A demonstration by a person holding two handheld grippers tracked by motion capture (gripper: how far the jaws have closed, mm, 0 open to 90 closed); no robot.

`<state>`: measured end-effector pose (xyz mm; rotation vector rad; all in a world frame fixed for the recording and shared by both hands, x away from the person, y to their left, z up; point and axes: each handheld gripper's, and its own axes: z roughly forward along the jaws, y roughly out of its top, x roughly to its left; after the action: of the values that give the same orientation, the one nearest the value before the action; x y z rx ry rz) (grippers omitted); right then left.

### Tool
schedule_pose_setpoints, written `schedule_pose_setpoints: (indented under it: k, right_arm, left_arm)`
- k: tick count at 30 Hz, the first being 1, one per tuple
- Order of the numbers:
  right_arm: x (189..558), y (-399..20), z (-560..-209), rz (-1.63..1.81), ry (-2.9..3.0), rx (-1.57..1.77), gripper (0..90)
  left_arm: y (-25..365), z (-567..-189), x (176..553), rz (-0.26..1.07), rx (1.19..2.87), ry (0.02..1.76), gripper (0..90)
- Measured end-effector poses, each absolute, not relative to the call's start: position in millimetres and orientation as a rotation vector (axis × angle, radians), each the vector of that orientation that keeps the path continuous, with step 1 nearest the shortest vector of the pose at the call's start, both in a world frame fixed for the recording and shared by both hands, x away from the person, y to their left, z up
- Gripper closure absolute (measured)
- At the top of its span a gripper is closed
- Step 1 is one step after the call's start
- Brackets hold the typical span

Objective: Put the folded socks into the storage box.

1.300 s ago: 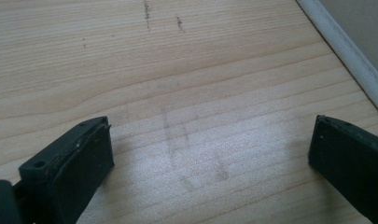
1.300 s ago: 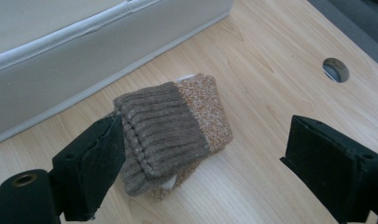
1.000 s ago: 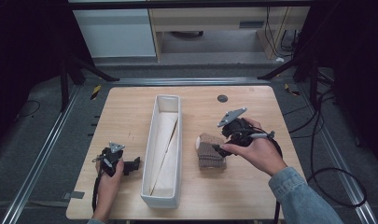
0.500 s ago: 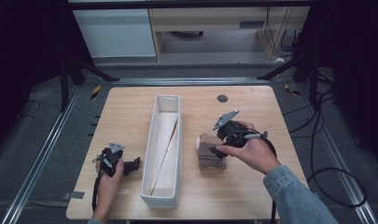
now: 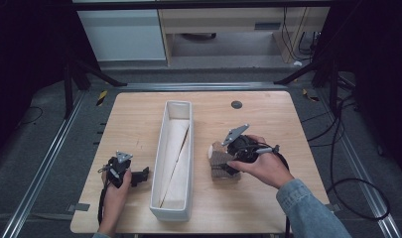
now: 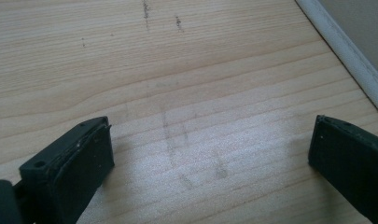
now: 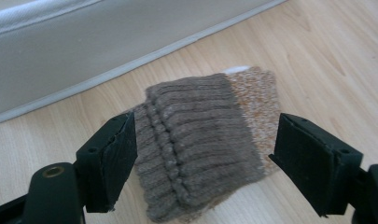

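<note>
Your right gripper [image 5: 227,166] sits low over the folded brown ribbed knit cloth [image 5: 220,163], which lies on the pale wooden table [image 5: 268,114] just to the right of the long, narrow white fabric bin [image 5: 173,158]. In the right gripper view the two black jaws stand wide apart, one on each side of the folded cloth [image 7: 200,140], and neither pad presses into the knit; the gripper [image 7: 203,154] is spread around the bundle, not closed on it. The top layer of the cloth is dark brown with raised ribs, and a lighter, speckled tan layer peeks out from under it on the far side. The grey-white wall of the bin [image 7: 84,51] runs across the top of that view, near the cloth but apart from it. Your right hand [image 5: 260,166] wraps the gripper's body, with a blue denim sleeve [image 5: 307,210] behind it. Your left gripper [image 5: 139,176] rests on the table to the left of the bin, near its nearer end, held in your left hand [image 5: 115,186]. In the left gripper view its jaws are also spread wide [image 6: 210,158], with bare, lightly scuffed wood between them and the bin's white edge [image 6: 345,51] at the upper right corner. A small dark round disc [image 5: 236,104] lies on the table towards the far edge, well apart from both grippers.
</note>
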<state>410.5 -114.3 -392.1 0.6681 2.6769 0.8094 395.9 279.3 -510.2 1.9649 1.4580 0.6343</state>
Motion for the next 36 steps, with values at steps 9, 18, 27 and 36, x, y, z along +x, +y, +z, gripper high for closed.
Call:
schedule_pose_setpoints:
  k: [9,18,27,36]
  right_arm:
    - [403,-105,-408,0.779,2.729,0.584,22.6]
    - [400,-95,-423,0.713,2.773,0.538,19.6]
    - [402,-97,-441,0.668,2.763,0.518,18.6]
    - [408,-99,-455,0.567,2.726,0.491,18.7]
  left_arm:
    - [279,-510,396,0.634,1.966,1.457,0.0]
    - [279,-510,396,0.633,1.965,1.457,0.0]
    - [279,-510,396,0.634,1.966,1.456,0.0]
    - [279,-510,396,0.635,1.965,1.455,0.0]
